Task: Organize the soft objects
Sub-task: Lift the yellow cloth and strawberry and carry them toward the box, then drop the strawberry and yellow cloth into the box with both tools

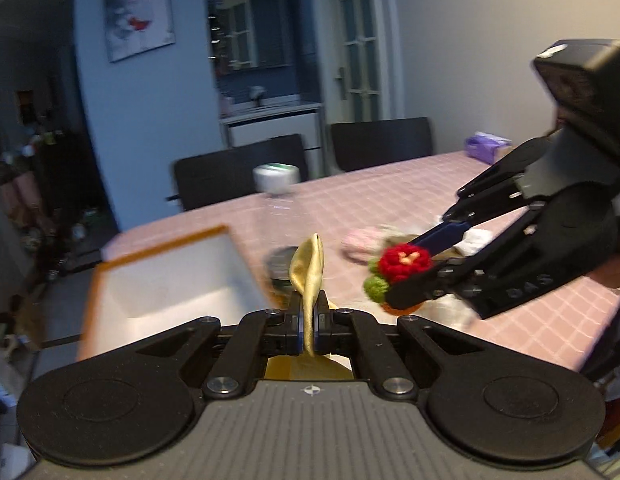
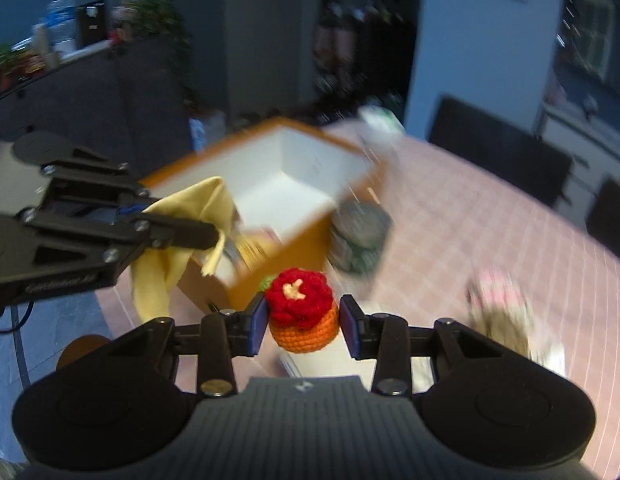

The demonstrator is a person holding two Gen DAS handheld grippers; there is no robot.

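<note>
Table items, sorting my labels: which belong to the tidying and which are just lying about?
Job:
- yellow cloth in left gripper
- crocheted red flower in orange pot in right gripper
- orange-rimmed white box

Lying about:
- purple tissue pack
- white-capped clear bottle

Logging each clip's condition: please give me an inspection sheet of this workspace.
Surface: table with pink checked cloth.
Job's things: yellow cloth; crocheted flower pot; open white-lined box.
Clutter: blurred dark jar, pink soft item, purple pack.
Grippers: left gripper shut on yellow cloth; right gripper fingers flank the pot, contact unclear.
Cables: nothing seen on the table.
Surroundings: dark chairs, wall picture.
</note>
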